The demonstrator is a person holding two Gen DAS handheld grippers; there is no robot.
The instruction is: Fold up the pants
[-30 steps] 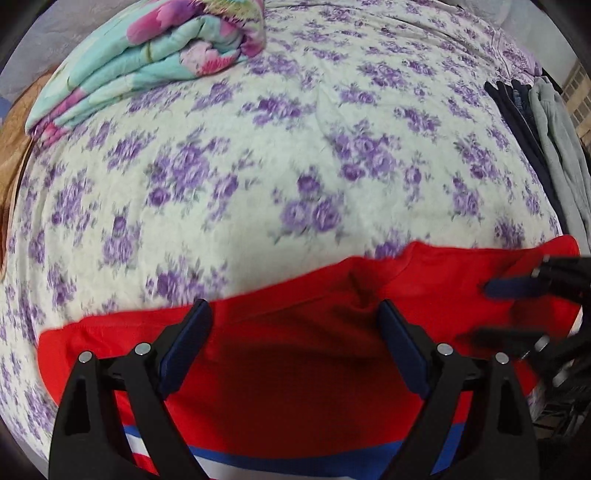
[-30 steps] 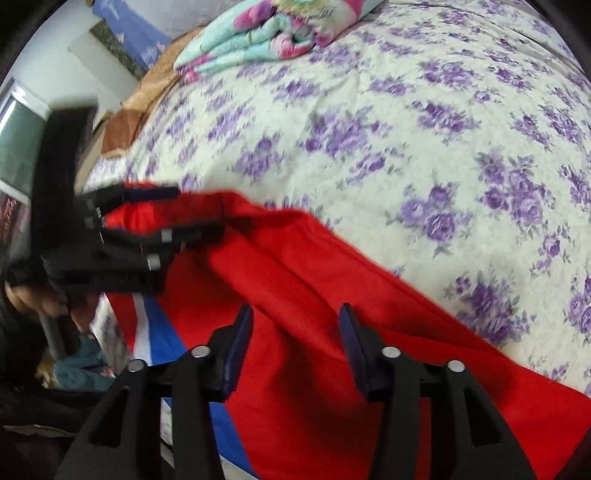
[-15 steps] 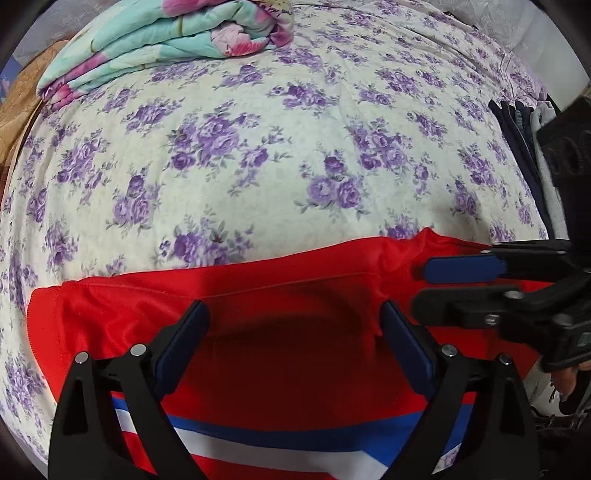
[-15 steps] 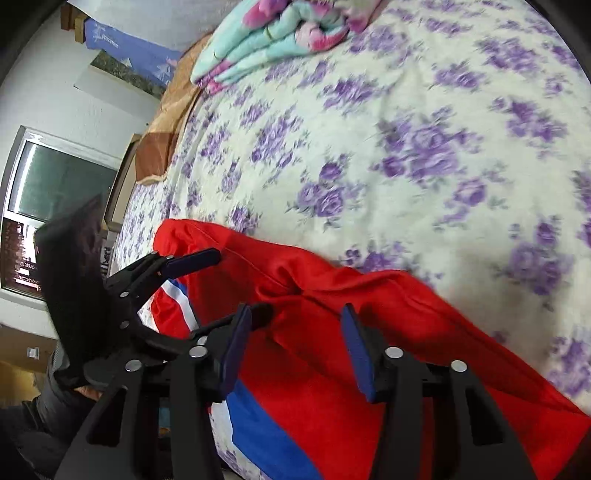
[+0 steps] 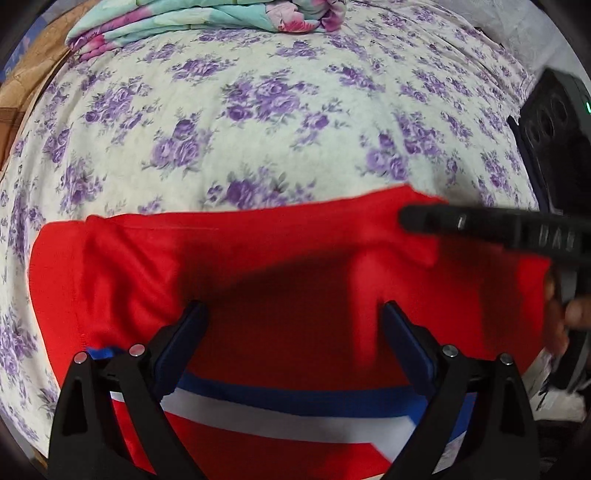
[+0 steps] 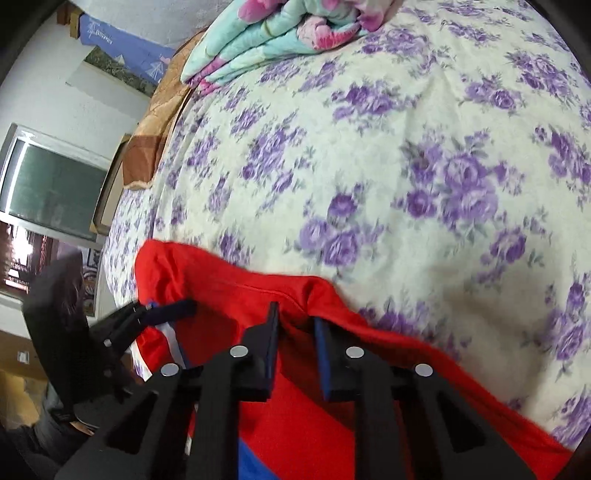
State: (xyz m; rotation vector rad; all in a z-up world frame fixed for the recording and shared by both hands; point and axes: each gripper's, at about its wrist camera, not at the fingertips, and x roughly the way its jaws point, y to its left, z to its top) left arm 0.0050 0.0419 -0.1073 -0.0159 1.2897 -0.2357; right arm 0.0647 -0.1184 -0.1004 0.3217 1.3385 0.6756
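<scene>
Red pants (image 5: 280, 266) with a blue and white stripe lie across the near edge of a bed; they also show in the right wrist view (image 6: 295, 435). My left gripper (image 5: 291, 314) is open, its fingers spread wide just above the red cloth. My right gripper (image 6: 295, 321) hangs over a raised fold at the pants' top edge, its jaws narrowed with a gap and no cloth clearly pinched. It reaches in from the right in the left wrist view (image 5: 421, 221). The left gripper also shows at the left of the right wrist view (image 6: 173, 308).
The bed sheet (image 5: 280, 122) is cream with purple flowers. A folded teal and pink quilt (image 5: 192, 22) lies at the far end, also seen in the right wrist view (image 6: 280, 33). A brown blanket (image 6: 155, 122) and a window (image 6: 48, 192) are to the left.
My right gripper has narrowed and moved in over the top edge of the pants. My left gripper has stayed open and moved slightly forward over the cloth.
</scene>
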